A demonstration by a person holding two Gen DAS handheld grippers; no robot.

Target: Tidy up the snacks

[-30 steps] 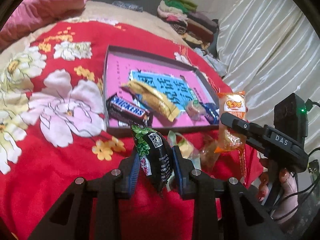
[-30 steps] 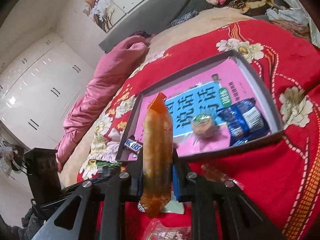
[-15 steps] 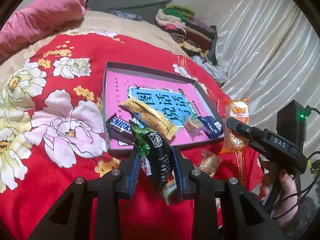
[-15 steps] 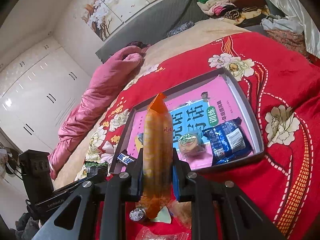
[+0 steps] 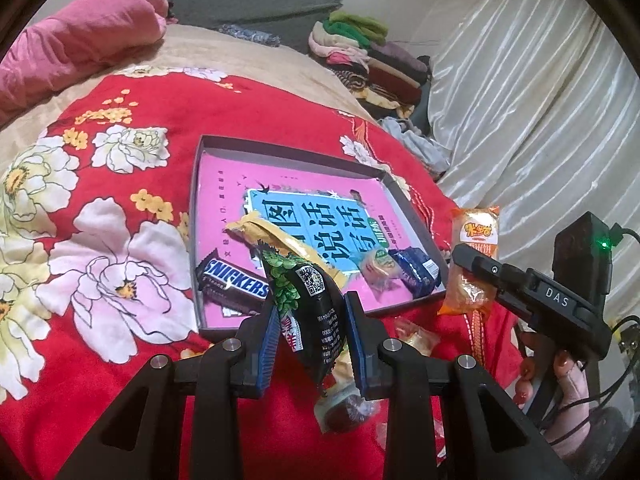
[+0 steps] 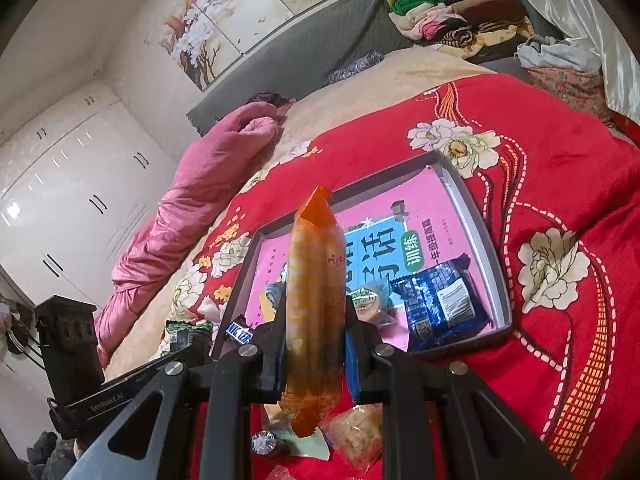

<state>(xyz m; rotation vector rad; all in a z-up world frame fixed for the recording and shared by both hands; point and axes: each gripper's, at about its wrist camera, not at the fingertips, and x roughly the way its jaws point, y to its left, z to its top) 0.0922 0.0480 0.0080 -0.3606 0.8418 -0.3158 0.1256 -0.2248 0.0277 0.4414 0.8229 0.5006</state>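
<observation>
- Hidden or cut off: in the left wrist view the black snack packet (image 5: 310, 312) covers the near end of the yellow wrapped bar (image 5: 288, 246) and part of the Snickers bar (image 5: 236, 284). In the right wrist view the orange snack packet (image 6: 316, 308) hides the middle of the tray; only a corner of the Snickers bar (image 6: 239, 334) shows at 9 o'clock of that packet.
- Hard to make out: the loose wrapped snacks (image 5: 412, 338) on the red floral blanket (image 5: 120, 200), at 6 o'clock of the tray, overlap and cannot be counted with certainty.
- Count, tray (image 5: 298, 148): four items are visible inside, namely one Snickers bar, one yellow wrapped bar, one small round wrapped snack (image 5: 378, 266) and one dark blue packet (image 5: 414, 274).
- Count, grippers: two, each holding one packet.
- Left gripper (image 5: 312, 340): its blue pads pinch the black snack packet on both sides. The packet stands upright between the fingers, above the blanket, at 6 o'clock of the tray's near edge.
- Right gripper (image 6: 316, 344): its fingers are pressed onto the orange snack packet, which stands upright and projects past the fingertips toward 12 o'clock, with its lower end hanging below them.
- In the left wrist view the right gripper (image 5: 476, 268) holds the orange snack packet (image 5: 472, 264) at 3 o'clock, just beside the tray's right near corner.
</observation>
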